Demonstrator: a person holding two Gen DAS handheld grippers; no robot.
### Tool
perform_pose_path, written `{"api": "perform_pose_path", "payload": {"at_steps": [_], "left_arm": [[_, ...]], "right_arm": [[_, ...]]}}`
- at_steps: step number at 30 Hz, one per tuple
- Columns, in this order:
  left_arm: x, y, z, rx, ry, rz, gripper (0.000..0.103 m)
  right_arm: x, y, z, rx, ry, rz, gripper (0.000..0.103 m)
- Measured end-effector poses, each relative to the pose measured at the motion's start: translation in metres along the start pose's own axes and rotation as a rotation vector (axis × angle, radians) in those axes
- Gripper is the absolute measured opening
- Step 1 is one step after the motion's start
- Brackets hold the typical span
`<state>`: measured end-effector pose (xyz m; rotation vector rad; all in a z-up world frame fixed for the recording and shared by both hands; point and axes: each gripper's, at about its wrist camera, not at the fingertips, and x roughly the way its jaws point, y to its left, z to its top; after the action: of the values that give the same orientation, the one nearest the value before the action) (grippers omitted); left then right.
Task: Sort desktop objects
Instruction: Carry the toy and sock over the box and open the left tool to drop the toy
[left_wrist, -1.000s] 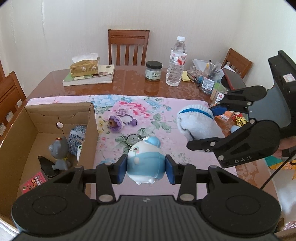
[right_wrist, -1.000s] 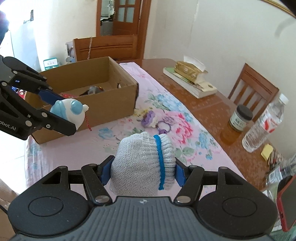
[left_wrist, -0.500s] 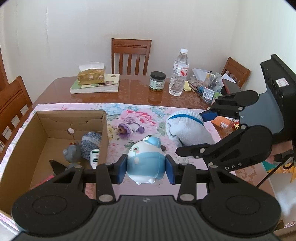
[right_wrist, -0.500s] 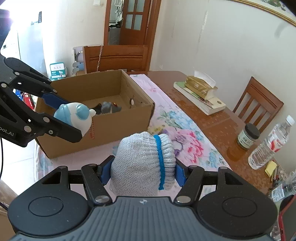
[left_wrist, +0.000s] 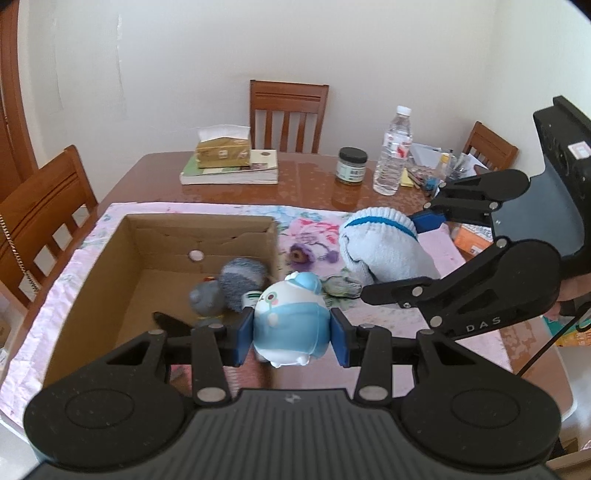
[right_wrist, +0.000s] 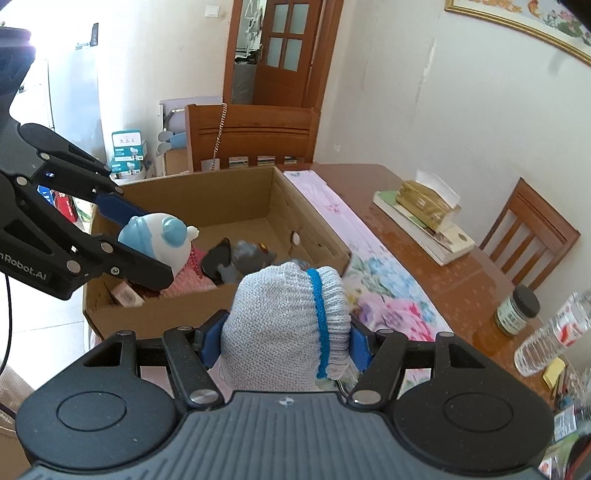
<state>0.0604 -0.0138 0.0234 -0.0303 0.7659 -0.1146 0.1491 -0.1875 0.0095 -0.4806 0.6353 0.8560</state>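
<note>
My left gripper (left_wrist: 291, 336) is shut on a blue and white round figurine (left_wrist: 290, 321) and holds it in the air at the near right edge of the open cardboard box (left_wrist: 114, 254). It also shows in the right wrist view (right_wrist: 157, 242), over the box (right_wrist: 207, 310). My right gripper (right_wrist: 284, 339) is shut on a pale knitted glove with a blue band (right_wrist: 284, 328), held above the floral cloth just right of the box. The glove also shows in the left wrist view (left_wrist: 380, 247).
The box holds a grey figurine (left_wrist: 205, 299), a grey knitted ball (left_wrist: 242, 277) and a black item (left_wrist: 171, 323). A purple knitted charm (left_wrist: 301, 253) lies on the floral cloth (left_wrist: 310, 221). Books with a tissue pack (left_wrist: 225, 158), a jar (left_wrist: 352, 166) and a water bottle (left_wrist: 393, 151) stand at the back.
Both grippers have risen and moved left toward the box with their loads. The figurine now hangs at the box's edge and the glove is closer to the box wall.
</note>
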Motion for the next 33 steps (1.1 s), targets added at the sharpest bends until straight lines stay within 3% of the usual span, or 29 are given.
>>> {"api": "perform_pose_path", "payload": {"at_steps": [23, 24, 25, 28, 33], "left_arm": [[0.008, 0.092, -0.013, -0.023, 0.02, 0.005, 0.045], [0.01, 0.094, -0.013, -0.027, 0.023, 0.006, 0.049], [0.011, 0.096, -0.014, -0.033, 0.029, 0.009, 0.061], [0.012, 0.103, -0.017, -0.046, 0.034, 0.026, 0.085], [0.015, 0.112, -0.023, -0.061, 0.075, 0.047, 0.089]], "right_arm": [[0.059, 0.047, 0.071, -0.02, -0.007, -0.011, 0.07], [0.062, 0.049, 0.073, -0.022, -0.004, -0.01, 0.07], [0.064, 0.05, 0.075, -0.024, -0.003, -0.009, 0.07], [0.071, 0.054, 0.081, -0.031, 0.004, -0.002, 0.07], [0.083, 0.061, 0.09, -0.042, 0.015, 0.017, 0.07]]}}
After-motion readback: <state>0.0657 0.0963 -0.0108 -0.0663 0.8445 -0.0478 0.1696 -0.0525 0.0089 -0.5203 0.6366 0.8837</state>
